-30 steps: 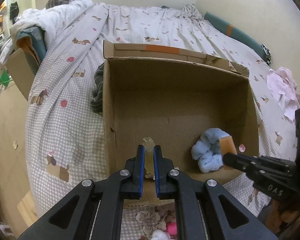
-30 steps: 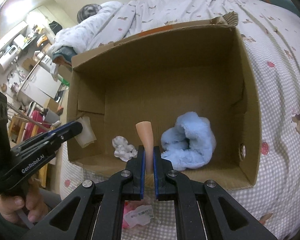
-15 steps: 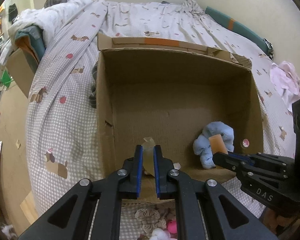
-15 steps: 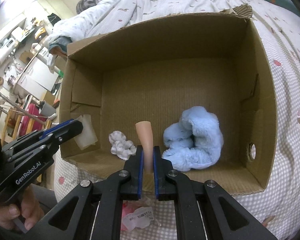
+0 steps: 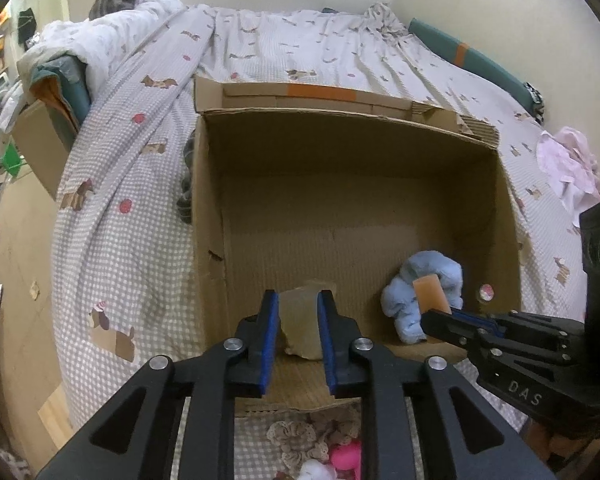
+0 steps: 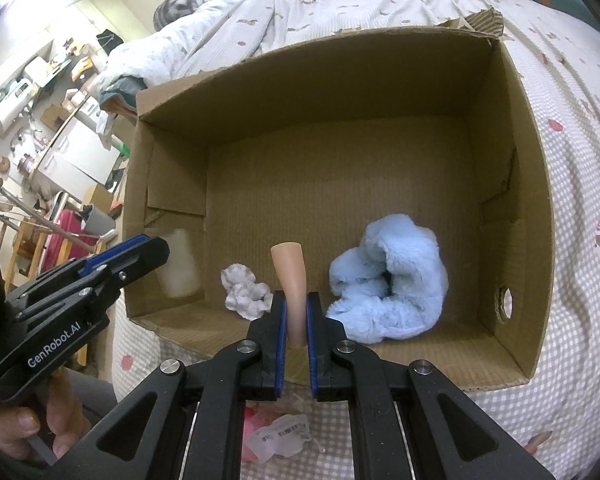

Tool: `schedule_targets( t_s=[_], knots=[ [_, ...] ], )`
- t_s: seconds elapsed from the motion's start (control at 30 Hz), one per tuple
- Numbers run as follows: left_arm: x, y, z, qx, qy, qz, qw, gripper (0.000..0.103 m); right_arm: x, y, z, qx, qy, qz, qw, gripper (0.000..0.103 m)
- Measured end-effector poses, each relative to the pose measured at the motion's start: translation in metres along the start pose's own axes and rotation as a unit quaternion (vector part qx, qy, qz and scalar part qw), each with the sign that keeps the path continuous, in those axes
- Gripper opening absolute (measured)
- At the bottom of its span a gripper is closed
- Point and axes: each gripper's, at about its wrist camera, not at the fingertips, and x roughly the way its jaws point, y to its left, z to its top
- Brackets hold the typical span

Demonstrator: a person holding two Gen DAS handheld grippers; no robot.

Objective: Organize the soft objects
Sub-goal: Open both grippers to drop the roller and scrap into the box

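An open cardboard box [image 5: 504, 216] [image 6: 536, 184] lies on the bed. My left gripper [image 5: 298, 304] hangs over its near left corner with jaws parted around a pale translucent sponge [image 5: 300, 320] [image 6: 178, 268]. My right gripper [image 6: 296, 312] is shut on a peach wedge sponge [image 6: 290, 276] [image 5: 430, 298] over the box's near edge. Inside the box lie a fluffy light-blue cloth [image 6: 388, 280] [image 5: 404, 300] and a small white crumpled piece [image 6: 244, 290].
A lace scrunchie [image 5: 296, 436], a pink item [image 5: 346, 454] and a white fluffy bit [image 5: 314, 470] lie on the checked bedspread [image 5: 120, 240] before the box. A plastic wrapper [image 6: 278, 436] lies there too. Pink clothing [image 5: 568, 164] sits at right.
My left gripper's jaws have spread wider around the pale sponge. Both grippers have moved in over the box's near edge. The right gripper keeps its hold on the peach sponge.
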Motion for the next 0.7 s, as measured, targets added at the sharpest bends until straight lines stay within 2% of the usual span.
schedule_targets(
  t_s=[0.07, 0.1, 0.17, 0.2, 0.23, 0.3, 0.5, 0.53, 0.63, 0.7],
  knots=[
    [-0.001, -0.001, 0.001, -0.002, 0.002, -0.015, 0.9999, 0.022, -0.003, -0.004, 0.0, 0.006, -0.005, 0.006, 1.0, 0.012],
    [-0.003, -0.002, 0.001, -0.001, 0.001, -0.013, 0.9999, 0.026, -0.005, -0.007, 0.0, 0.012, -0.007, 0.011, 1.0, 0.018],
    [-0.007, -0.004, 0.002, 0.002, -0.008, -0.005, 0.9999, 0.052, -0.008, -0.011, 0.0, 0.024, -0.014, 0.015, 1.0, 0.03],
    [-0.01, -0.004, 0.003, 0.002, -0.017, -0.001, 0.9999, 0.058, -0.011, -0.013, 0.001, 0.03, -0.02, 0.016, 0.999, 0.042],
    [-0.013, -0.004, 0.004, 0.002, -0.026, -0.001, 0.9997, 0.06, -0.014, -0.015, 0.001, 0.034, -0.027, 0.017, 0.999, 0.062],
    [-0.019, -0.005, 0.005, 0.004, -0.039, 0.006, 0.9992, 0.06, -0.021, -0.017, 0.002, 0.042, -0.046, 0.017, 0.998, 0.073],
    [-0.027, -0.004, 0.006, 0.007, -0.061, 0.047, 0.997, 0.065, -0.031, -0.021, 0.006, 0.057, -0.072, 0.005, 0.996, 0.079],
    [-0.028, -0.004, 0.006, 0.008, -0.063, 0.047, 0.9969, 0.069, -0.031, -0.021, 0.006, 0.056, -0.072, 0.005, 0.996, 0.079],
    [-0.03, -0.001, 0.006, -0.001, -0.068, 0.05, 0.9964, 0.089, -0.031, -0.018, 0.007, 0.052, -0.071, 0.005, 0.996, 0.079],
    [-0.031, 0.002, 0.006, -0.011, -0.069, 0.041, 0.9967, 0.091, -0.032, -0.016, 0.008, 0.049, -0.072, 0.002, 0.996, 0.079]
  ],
)
